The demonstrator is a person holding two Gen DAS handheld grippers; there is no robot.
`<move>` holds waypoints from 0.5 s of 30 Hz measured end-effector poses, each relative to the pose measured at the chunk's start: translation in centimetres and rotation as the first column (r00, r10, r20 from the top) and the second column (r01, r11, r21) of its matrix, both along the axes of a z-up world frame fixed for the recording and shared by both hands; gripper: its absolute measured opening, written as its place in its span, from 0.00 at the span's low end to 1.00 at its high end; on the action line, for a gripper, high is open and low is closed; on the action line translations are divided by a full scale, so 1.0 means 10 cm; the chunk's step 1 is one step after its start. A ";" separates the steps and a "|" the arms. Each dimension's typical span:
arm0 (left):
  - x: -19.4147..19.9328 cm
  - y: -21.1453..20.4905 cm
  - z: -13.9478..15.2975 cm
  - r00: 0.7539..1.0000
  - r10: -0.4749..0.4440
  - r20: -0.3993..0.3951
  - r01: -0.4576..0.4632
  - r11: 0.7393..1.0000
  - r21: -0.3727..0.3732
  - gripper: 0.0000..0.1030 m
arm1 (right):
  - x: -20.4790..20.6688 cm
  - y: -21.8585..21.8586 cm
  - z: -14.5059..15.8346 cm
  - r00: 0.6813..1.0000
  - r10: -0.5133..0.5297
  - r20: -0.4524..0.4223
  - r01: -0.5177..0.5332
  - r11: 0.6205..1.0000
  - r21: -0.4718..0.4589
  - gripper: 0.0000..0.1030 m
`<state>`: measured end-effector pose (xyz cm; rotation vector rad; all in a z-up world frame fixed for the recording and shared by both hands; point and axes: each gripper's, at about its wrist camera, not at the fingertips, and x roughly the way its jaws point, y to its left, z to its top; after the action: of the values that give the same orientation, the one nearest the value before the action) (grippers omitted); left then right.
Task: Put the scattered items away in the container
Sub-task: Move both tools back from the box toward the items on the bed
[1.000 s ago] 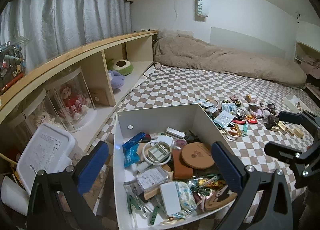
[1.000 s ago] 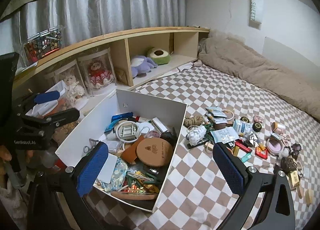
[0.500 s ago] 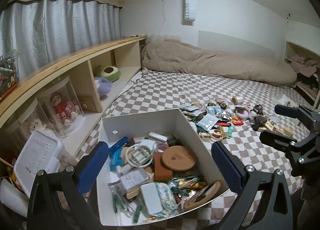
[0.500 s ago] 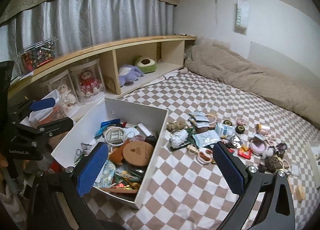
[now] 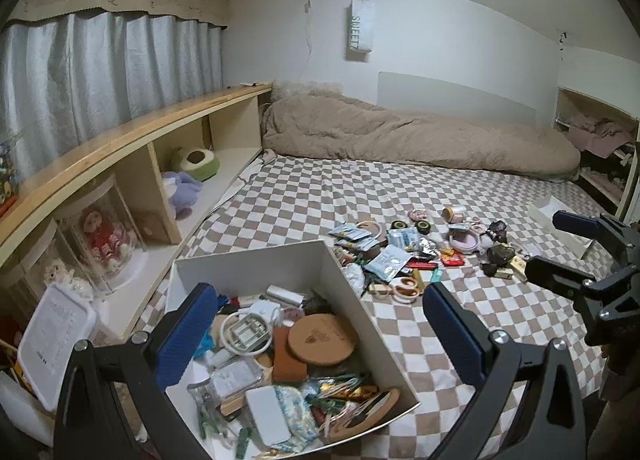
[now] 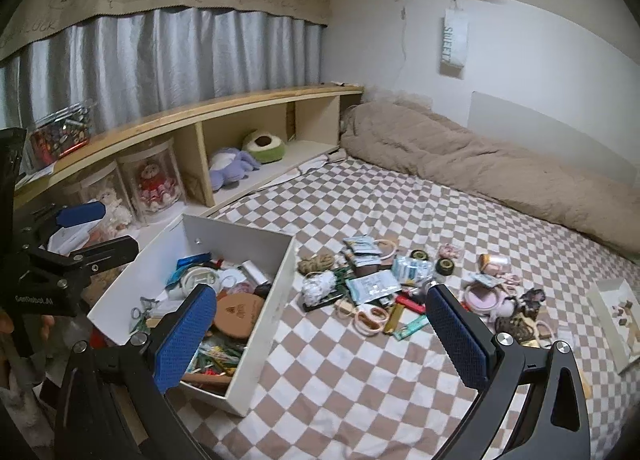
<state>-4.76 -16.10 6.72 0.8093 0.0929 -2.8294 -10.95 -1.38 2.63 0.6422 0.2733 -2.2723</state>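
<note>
At the far left, the wooden shelf point(image 6: 224, 116) along the curtain carries dolls in clear jars and plush toys, apart from the work. Next to it on the checkered bed point(image 6: 360, 380) sits the white container point(image 6: 276, 292), open-topped and already heaped with a round cork coaster point(image 6: 237, 310), a white ring, clips and packets. The left claw point(image 5: 316, 336) hangs above this box with its blue pads spread wide and nothing between them; the right claw point(image 6: 320, 336) is likewise spread and empty, aimed at the stretch of bed just right of the box. Further right lies the scattered pile point(image 6: 400, 284): foil packets, tape rolls, a ball of twine, rings, a pink compact, small charms. Well apart at the far right edge sits a small white tray point(image 6: 612, 320). The pile is dense and overlapping, so closing on one piece could likely drag or flick its neighbours across the soft bedding. The container looks nearly full at its near end, so anything dropped there may slide off the heap and over the rim.
</note>
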 end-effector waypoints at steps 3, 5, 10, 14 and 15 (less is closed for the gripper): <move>-0.08 0.08 0.04 1.000 -0.013 -0.013 0.013 1.000 0.012 1.00 | -0.09 0.14 0.05 1.000 -0.025 -0.014 0.025 1.000 -0.006 1.00; -0.16 0.13 0.04 1.000 -0.023 -0.013 0.023 1.000 0.019 1.00 | -0.15 0.23 0.08 0.999 -0.045 -0.018 0.044 0.999 -0.012 1.00; -0.38 0.26 0.04 0.999 -0.047 -0.003 0.047 0.999 0.023 1.00 | -0.35 0.48 0.13 0.996 -0.090 -0.017 0.090 0.996 -0.015 1.00; -0.55 0.37 0.10 0.997 -0.071 -0.026 0.072 0.996 0.045 1.00 | -0.49 0.64 0.16 0.992 -0.124 -0.029 0.124 0.992 -0.009 1.00; -0.59 0.40 0.12 0.997 -0.076 -0.032 0.078 0.996 0.050 1.00 | -0.53 0.69 0.17 0.991 -0.133 -0.029 0.133 0.991 -0.012 1.00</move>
<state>-10.70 -12.11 7.89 0.7971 0.1419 -2.9235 -16.28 5.53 4.31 0.6389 0.2397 -2.4110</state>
